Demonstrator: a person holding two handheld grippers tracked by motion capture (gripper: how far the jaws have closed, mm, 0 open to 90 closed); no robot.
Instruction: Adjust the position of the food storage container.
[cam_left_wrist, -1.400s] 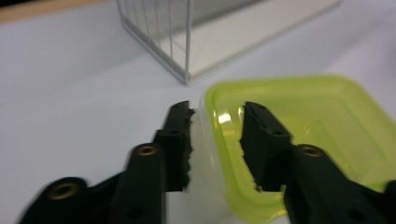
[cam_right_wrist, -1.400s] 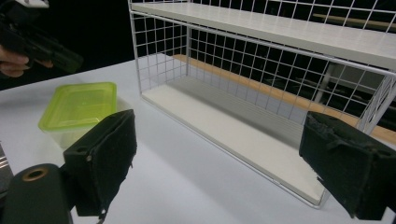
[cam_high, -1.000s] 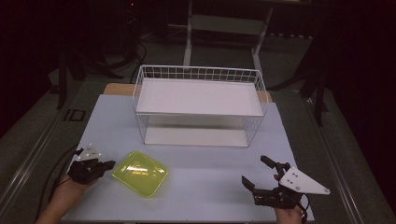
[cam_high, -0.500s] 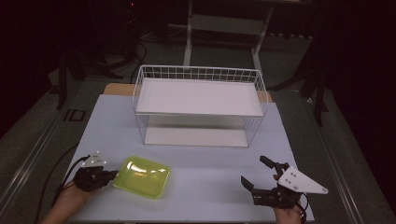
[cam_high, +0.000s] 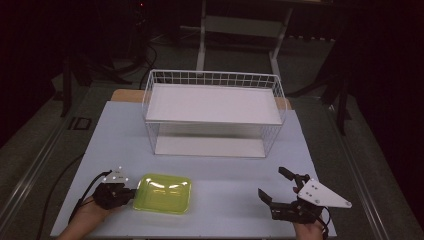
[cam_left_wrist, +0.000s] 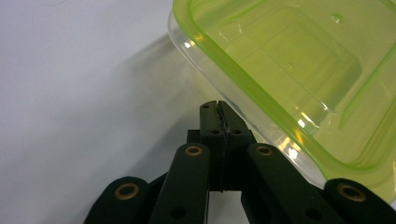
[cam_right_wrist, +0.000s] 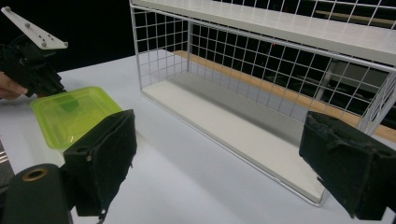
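Note:
A translucent lime-green plastic container (cam_high: 163, 193) lies open side up on the pale table, near its front left. My left gripper (cam_high: 131, 191) is shut, and its tips rest against the container's left rim. In the left gripper view the black jaws (cam_left_wrist: 218, 112) press flat together with nothing seen between them, and the container's rim (cam_left_wrist: 261, 93) passes just beside them. My right gripper (cam_high: 274, 184) stands wide open at the front right with nothing between its pads (cam_right_wrist: 105, 158). The right gripper view shows the container (cam_right_wrist: 70, 114) and the left gripper (cam_right_wrist: 58, 88) at far left.
A white wire rack (cam_high: 212, 112) with a white board on top and another on its floor stands at the back middle of the table (cam_high: 225, 170); its open front (cam_right_wrist: 261, 70) faces me. Dark floor and stands surround the table.
My left gripper has moved right and a little toward me, up to the container's left edge. The container has turned square to the table and shifted slightly right. The right gripper has stayed put.

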